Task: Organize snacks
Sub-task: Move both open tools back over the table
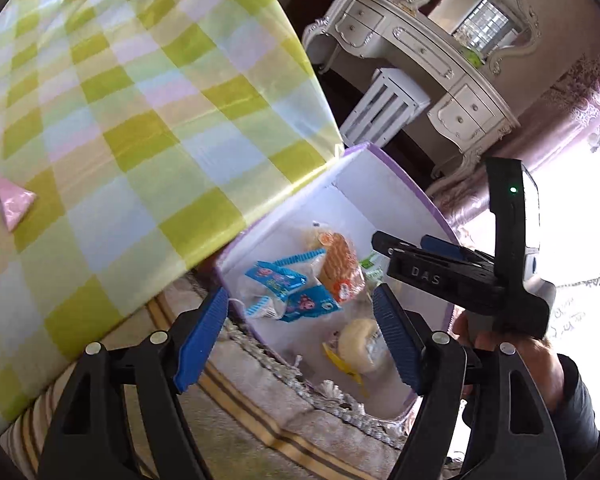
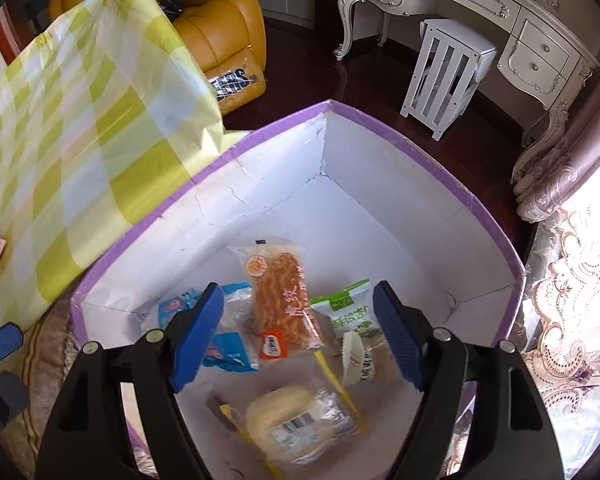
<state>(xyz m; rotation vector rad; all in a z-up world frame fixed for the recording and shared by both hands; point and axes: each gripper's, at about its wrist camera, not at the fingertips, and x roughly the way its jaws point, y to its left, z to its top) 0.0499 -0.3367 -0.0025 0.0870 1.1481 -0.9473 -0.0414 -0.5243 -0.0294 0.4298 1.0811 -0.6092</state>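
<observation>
While both of my grippers hang over the box [image 2: 400, 152], neither has anything between its fingers. My right gripper [image 2: 300, 340] has its blue pads [image 2: 198, 336] spread wide apart, and through the gap I look straight down into the white interior of the purple-rimmed box. My left gripper [image 1: 304, 340] is likewise spread wide with nothing in its grasp, and it sits nearer the edge of the table [image 1: 140, 120], looking into the same box from the side. In the left wrist view I can see the right gripper's body [image 1: 460, 276] reaching over the box from the right, with a hand [image 1: 512, 360] wrapped around its handle.

Every snack I can make out inside the box lies on its floor. A long orange-brown pastry pack [image 2: 280, 300] lies roughly in the middle, partly over the blue-and-white wrapped snacks [image 2: 228, 344] to its left. A green-labelled packet [image 2: 346, 308] lies just right of the pastry pack, touching a pale wrapped cake [image 2: 364, 356] in front of it. A round pale bun in clear film [image 2: 296, 428] lies nearest my right camera.

One pink wrapper [image 1: 10, 196] sits on the yellow-green checked tablecloth, well apart from the box, at the left edge of the left wrist view. Beyond the box stand a white slatted stool [image 2: 444, 76], an ornate cream dresser [image 2: 500, 12] and a yellow leather armchair [image 2: 220, 32].
</observation>
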